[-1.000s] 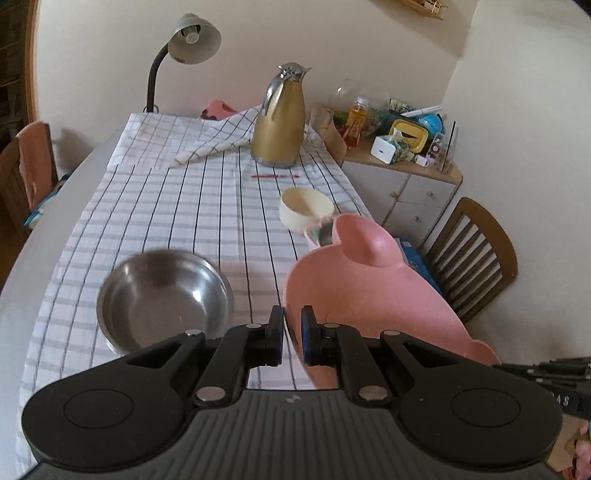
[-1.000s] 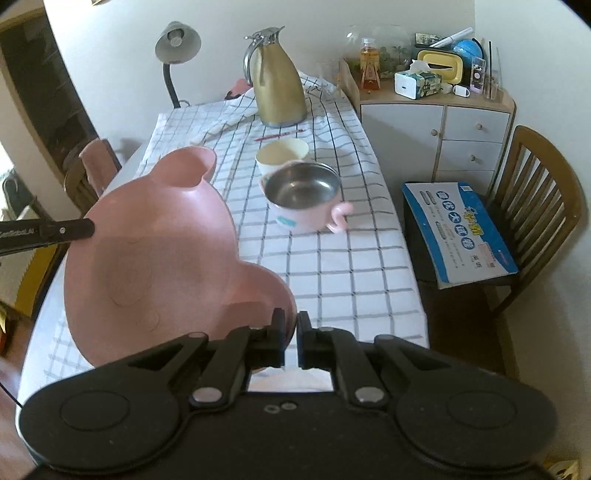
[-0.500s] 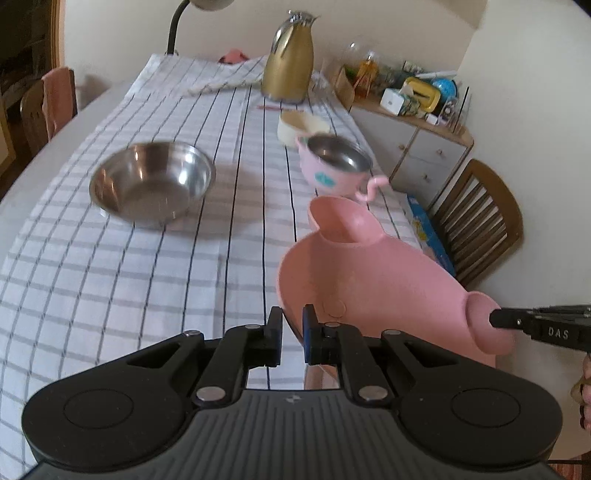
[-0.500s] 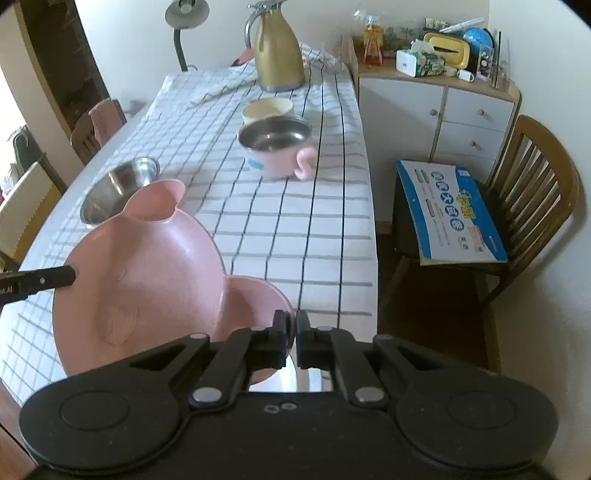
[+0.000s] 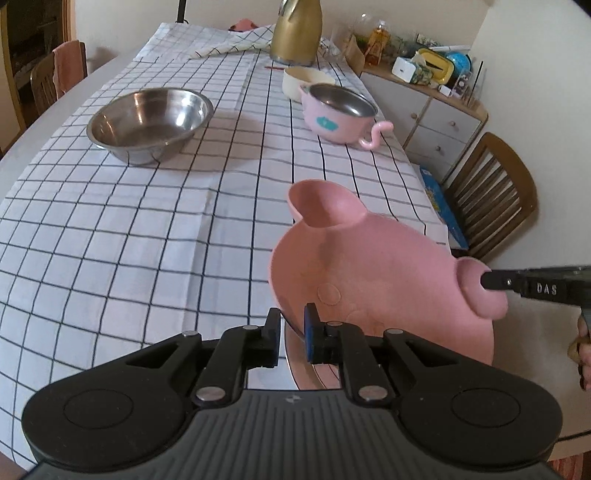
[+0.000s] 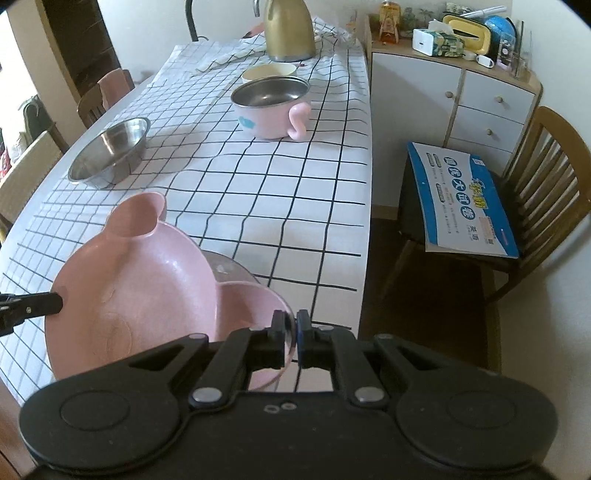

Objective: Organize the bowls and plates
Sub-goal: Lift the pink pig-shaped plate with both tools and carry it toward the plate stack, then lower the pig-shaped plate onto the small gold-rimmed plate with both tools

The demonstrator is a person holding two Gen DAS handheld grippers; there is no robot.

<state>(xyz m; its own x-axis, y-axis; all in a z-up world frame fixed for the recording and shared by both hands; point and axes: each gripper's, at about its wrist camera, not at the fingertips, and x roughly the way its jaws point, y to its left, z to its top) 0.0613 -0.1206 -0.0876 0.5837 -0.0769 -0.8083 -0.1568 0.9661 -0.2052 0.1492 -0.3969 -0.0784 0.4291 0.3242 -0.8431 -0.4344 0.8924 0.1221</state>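
A pink bear-shaped plate (image 5: pixel 369 266) (image 6: pixel 140 288) hangs tilted just above the near end of the checked tablecloth. My left gripper (image 5: pixel 291 321) is shut on its near rim. My right gripper (image 6: pixel 291 328) is shut on the rim of one ear, and its fingers (image 5: pixel 495 282) show from the side in the left wrist view. A clear rim, perhaps a glass plate (image 6: pixel 232 269), peeks out under the pink plate. Farther up the table stand a steel bowl (image 5: pixel 147 118) (image 6: pixel 110 151), a pink handled bowl with a steel liner (image 5: pixel 336 118) (image 6: pixel 269 107) and a cream bowl (image 5: pixel 306 79) (image 6: pixel 267 72).
A gold jug (image 5: pixel 295 33) stands at the table's far end. Right of the table are a white cabinet (image 6: pixel 454 92) with clutter on top and a wooden chair (image 6: pixel 546 177) bearing a blue booklet (image 6: pixel 461 199). More chairs (image 6: pixel 103 92) line the left side.
Both grippers have come down and back toward the near end of the table with the pink plate. The plate now sits lower and flatter, and the bowls look farther off.
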